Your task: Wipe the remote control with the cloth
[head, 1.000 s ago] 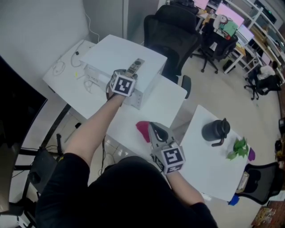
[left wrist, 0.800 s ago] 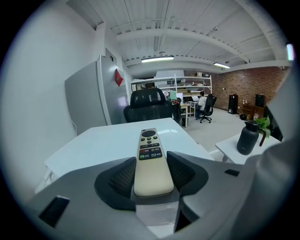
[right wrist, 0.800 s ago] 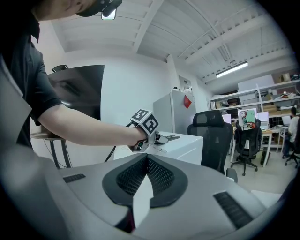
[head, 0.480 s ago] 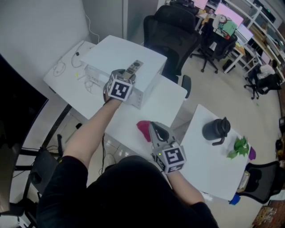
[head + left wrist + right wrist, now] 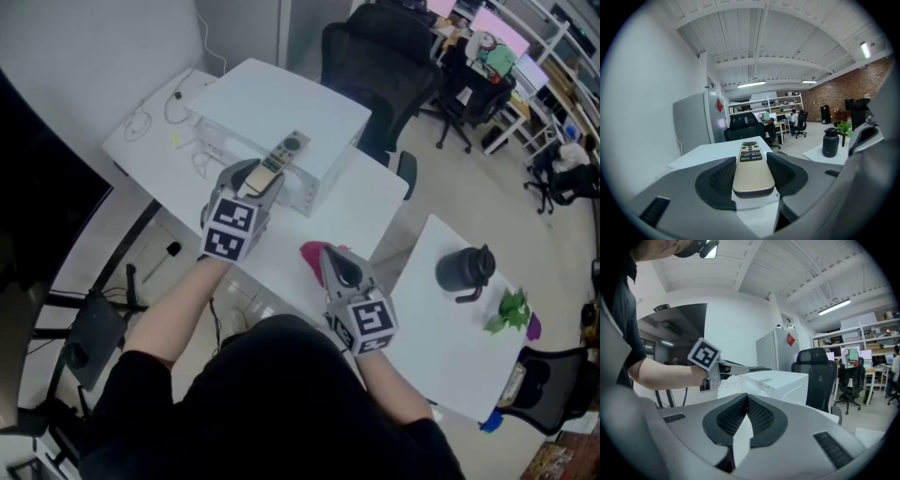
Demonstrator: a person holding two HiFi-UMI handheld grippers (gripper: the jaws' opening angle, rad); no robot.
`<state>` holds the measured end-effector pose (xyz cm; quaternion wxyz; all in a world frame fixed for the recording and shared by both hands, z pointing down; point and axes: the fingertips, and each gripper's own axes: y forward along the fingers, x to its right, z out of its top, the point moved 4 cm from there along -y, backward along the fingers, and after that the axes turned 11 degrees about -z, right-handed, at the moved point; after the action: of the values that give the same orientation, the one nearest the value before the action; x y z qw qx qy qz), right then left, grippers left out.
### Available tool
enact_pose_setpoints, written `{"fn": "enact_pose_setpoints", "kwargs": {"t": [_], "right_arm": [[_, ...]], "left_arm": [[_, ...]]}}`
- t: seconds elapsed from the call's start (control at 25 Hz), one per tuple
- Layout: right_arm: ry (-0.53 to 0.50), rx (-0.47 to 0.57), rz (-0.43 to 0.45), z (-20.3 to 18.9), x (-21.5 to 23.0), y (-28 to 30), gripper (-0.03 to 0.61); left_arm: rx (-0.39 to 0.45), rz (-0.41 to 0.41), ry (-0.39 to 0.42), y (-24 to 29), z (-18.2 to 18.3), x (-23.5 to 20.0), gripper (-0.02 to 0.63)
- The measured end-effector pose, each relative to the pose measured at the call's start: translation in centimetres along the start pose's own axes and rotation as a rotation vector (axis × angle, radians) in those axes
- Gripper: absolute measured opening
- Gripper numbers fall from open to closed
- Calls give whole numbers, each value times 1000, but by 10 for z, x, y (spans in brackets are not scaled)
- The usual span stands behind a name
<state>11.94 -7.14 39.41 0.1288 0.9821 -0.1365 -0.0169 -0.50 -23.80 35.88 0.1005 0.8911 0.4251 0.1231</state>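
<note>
None of the wiping is done yet. The remote control [image 5: 283,154] is pinched by the left gripper [image 5: 257,180], whose jaws have just been closing. The right gripper [image 5: 330,255], pressed together, is held at the pink cloth [image 5: 307,261] on the table [image 5: 361,202]; no grip on it can be confirmed.

In the head view the right claw [image 5: 331,255] covers most of the pink cloth [image 5: 309,260], one edge showing.

Black jug [image 5: 459,270] near green plant [image 5: 506,311]
</note>
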Motion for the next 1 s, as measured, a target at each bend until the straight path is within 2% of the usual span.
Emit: {"fn": "enact_pose_setpoints", "kwargs": {"t": [0.16, 0.4, 0.48, 0.64, 0.76, 0.88, 1.0], "right_arm": [[-13, -36, -12, -19, 2, 7, 9], [-61, -208, -53, -84, 15, 31, 9], [-89, -287, -57, -115, 18, 40, 44], [-172, -431, -78, -171, 28, 65, 156], [-259, -538, -95, -207, 41, 86, 214], [-322, -640, -95, -234, 51, 100, 227], [-324, -713, -66, -247, 55, 112, 227]], "left_arm": [[35, -18, 24, -50, -10, 27, 207], [31, -56, 104, -101, -44, 61, 209], [0, -78, 115, -110, -61, 71, 207], [-65, -102, 80, -115, -89, 84, 209], [-92, -119, 109, -115, -98, 89, 209], [-112, -132, 136, -114, -103, 95, 209], [-125, -137, 167, -112, -108, 99, 209]]}}
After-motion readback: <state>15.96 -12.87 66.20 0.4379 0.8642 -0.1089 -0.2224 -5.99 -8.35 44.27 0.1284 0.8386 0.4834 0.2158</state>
